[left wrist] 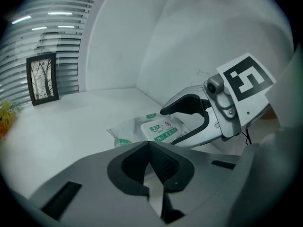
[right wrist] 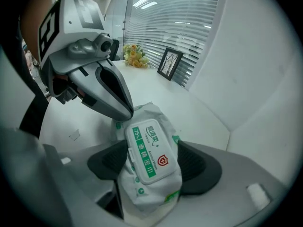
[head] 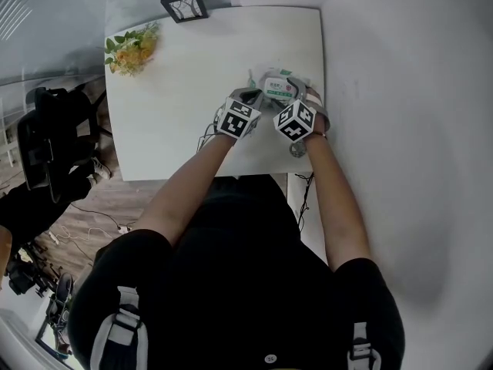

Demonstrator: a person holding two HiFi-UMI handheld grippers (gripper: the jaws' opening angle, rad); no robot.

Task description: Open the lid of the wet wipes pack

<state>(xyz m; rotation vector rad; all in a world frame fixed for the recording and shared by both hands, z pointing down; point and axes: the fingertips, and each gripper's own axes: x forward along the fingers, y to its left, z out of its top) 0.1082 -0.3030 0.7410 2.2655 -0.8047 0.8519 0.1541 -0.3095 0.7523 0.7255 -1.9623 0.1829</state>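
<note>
The wet wipes pack point(head: 277, 85) lies on the white table point(head: 185, 91) close to its right edge. Its white lid point(right wrist: 147, 150) with green print is closed flat. My right gripper point(right wrist: 154, 161) is open and straddles the pack point(right wrist: 142, 193), one dark pad point(right wrist: 109, 161) on each side of it. In the left gripper view its two fingers point(left wrist: 189, 100) reach over the pack point(left wrist: 158, 129). My left gripper point(left wrist: 150, 146) is shut with nothing in it. Its pointed tip point(right wrist: 124, 109) sits at the pack's far left corner, just beyond the lid.
A black picture frame point(head: 185, 6) stands at the table's far edge, and yellow flowers point(head: 132, 48) at its far left corner. A white wall point(head: 400, 91) runs along the table's right side. A black chair point(head: 46, 137) and cables are on the floor to the left.
</note>
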